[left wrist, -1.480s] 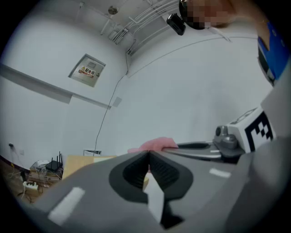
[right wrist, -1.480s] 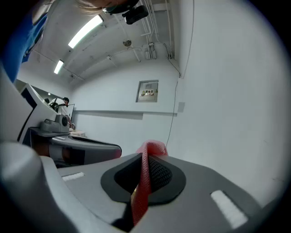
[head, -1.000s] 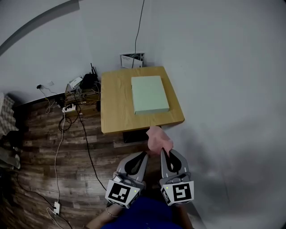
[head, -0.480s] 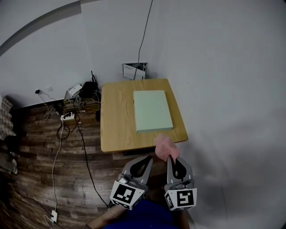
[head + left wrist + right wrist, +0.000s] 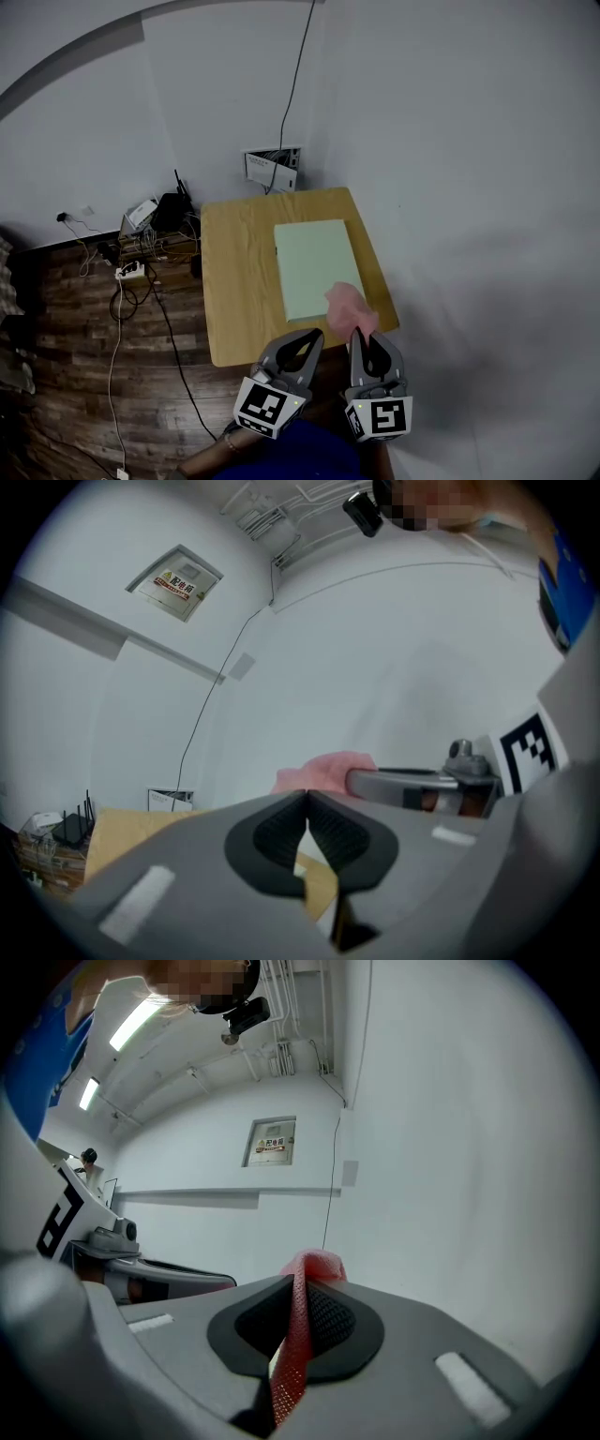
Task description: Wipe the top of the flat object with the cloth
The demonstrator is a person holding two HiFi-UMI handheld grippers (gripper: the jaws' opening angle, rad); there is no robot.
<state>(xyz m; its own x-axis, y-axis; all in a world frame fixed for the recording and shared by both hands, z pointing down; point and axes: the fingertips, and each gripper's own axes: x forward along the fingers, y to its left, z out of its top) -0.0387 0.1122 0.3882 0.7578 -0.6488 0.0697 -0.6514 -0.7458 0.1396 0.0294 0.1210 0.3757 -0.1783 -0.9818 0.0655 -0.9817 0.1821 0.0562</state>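
Pink cloth (image 5: 349, 306) in right tool (image 5: 362, 336), seemingly hiding flat object's (image 5: 312, 265) corner

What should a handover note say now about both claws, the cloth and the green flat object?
Left claw: shut, empty, beside the right one.
Right claw: shut on the pink cloth.
Flat green object lies on the wooden table; the cloth shows over its near right corner, contact unclear.
Done: cloth gripped. Left: wipe the top.

Head view above table (image 5: 234, 281); gripper views seemingly upward.
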